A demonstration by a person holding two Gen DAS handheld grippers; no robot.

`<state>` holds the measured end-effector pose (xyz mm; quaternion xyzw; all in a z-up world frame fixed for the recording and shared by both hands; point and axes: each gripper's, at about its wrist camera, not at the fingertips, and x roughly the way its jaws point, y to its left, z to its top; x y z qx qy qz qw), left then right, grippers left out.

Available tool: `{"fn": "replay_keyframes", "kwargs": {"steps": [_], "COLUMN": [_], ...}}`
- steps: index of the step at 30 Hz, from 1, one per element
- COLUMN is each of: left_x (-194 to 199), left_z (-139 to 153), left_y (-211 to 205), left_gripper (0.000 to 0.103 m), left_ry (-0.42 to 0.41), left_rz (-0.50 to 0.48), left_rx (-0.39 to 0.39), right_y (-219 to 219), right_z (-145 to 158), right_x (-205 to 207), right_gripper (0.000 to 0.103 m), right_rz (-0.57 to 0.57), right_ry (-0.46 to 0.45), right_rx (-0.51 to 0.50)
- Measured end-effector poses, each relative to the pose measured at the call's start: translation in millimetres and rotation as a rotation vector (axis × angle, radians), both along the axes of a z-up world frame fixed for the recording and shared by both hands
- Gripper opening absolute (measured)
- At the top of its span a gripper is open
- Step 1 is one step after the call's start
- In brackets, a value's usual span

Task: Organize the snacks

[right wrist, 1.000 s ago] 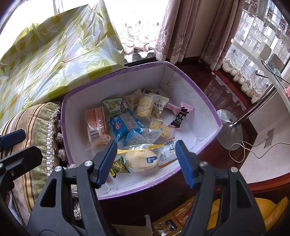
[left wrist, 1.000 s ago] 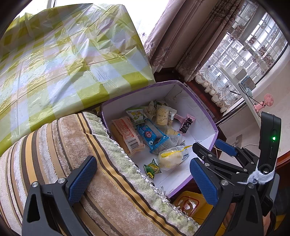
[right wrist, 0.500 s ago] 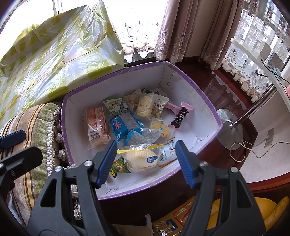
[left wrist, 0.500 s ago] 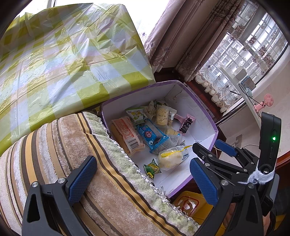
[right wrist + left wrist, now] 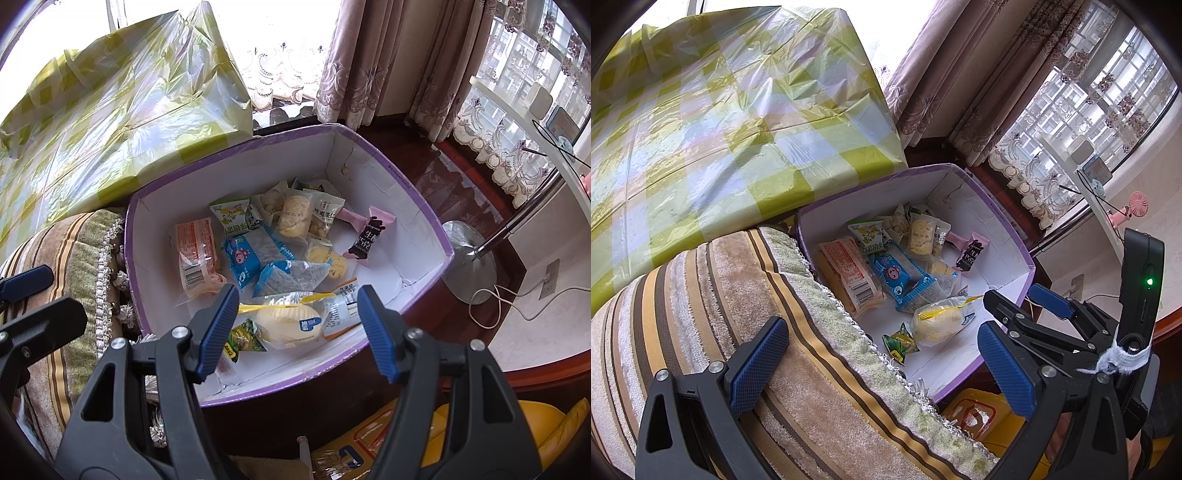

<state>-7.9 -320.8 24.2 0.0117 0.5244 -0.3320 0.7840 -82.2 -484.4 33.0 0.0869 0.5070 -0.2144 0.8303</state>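
A white box with a purple rim (image 5: 410, 184) (image 5: 993, 206) holds several wrapped snacks: an orange packet (image 5: 195, 251), a blue packet (image 5: 242, 260), a pink and black bar (image 5: 367, 236) and a yellow bun in clear wrap (image 5: 290, 323) (image 5: 936, 323). My right gripper (image 5: 297, 332) is open and empty, above the box's near edge, over the bun. My left gripper (image 5: 879, 369) is open and empty, over the striped cushion (image 5: 738, 332) left of the box. The right gripper also shows in the left wrist view (image 5: 1027, 314).
A table under a green checked plastic cloth (image 5: 720, 110) stands behind the cushion and box. Curtains (image 5: 369, 55) hang at the back. A lamp's metal base (image 5: 469, 262) and a cable lie right of the box. Yellow packaging (image 5: 369, 443) sits below the box.
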Motion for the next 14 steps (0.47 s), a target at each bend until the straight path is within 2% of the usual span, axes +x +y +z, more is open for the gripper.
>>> {"fn": "replay_keyframes", "kwargs": {"steps": [14], "left_x": [-1.5], "left_z": [2.6], "left_y": [-1.5], "left_gripper": [0.103], "left_ry": [-0.012], "left_rz": [-0.010], "left_rx": [-0.004], "right_y": [-4.3], "right_z": [1.8], "right_x": [-2.7], "right_gripper": [0.070], "right_rz": [-0.028], "right_ry": [-0.006], "right_rx": [-0.004]}}
